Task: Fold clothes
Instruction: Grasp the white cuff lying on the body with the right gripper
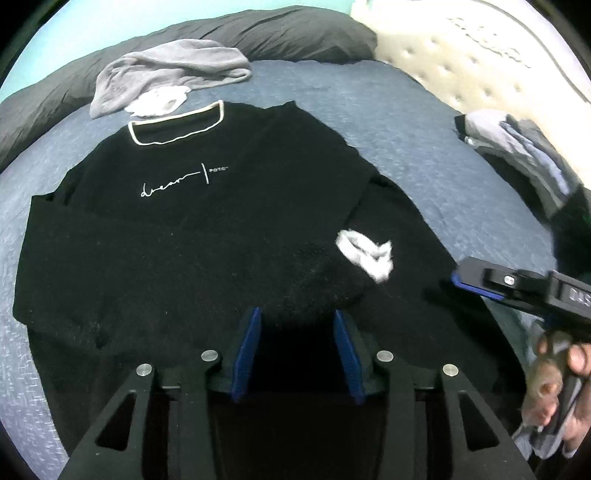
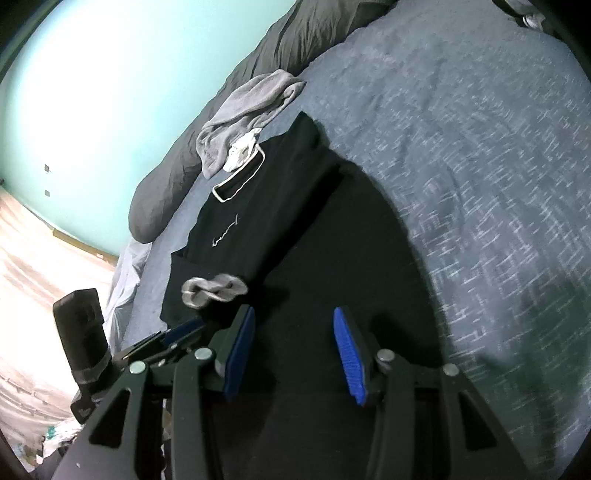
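A black sweater [image 1: 177, 229] with a white-trimmed collar [image 1: 177, 122] and white script lies flat, front up, on the blue bedcover [image 1: 388, 122]. A white-grey cuff [image 1: 365, 254] rests on its right side, where a sleeve is folded in. My left gripper [image 1: 296, 315] is open at the sweater's lower edge, and black cloth bunches just ahead of its blue pads [image 1: 247, 350]. My right gripper [image 2: 294, 314] is open over the sweater's right lower part [image 2: 303, 258], with only flat black cloth showing below the gap. Each gripper appears at the edge of the other's view.
A crumpled grey garment [image 1: 166, 74] and a white cloth [image 1: 159, 101] lie beyond the collar. Dark pillows [image 1: 295, 33] line the far edge. A pile of grey clothes [image 1: 517, 147] sits at the right. A hand [image 1: 557, 369] holds the right gripper. Floor [image 2: 37, 277] shows left of the bed.
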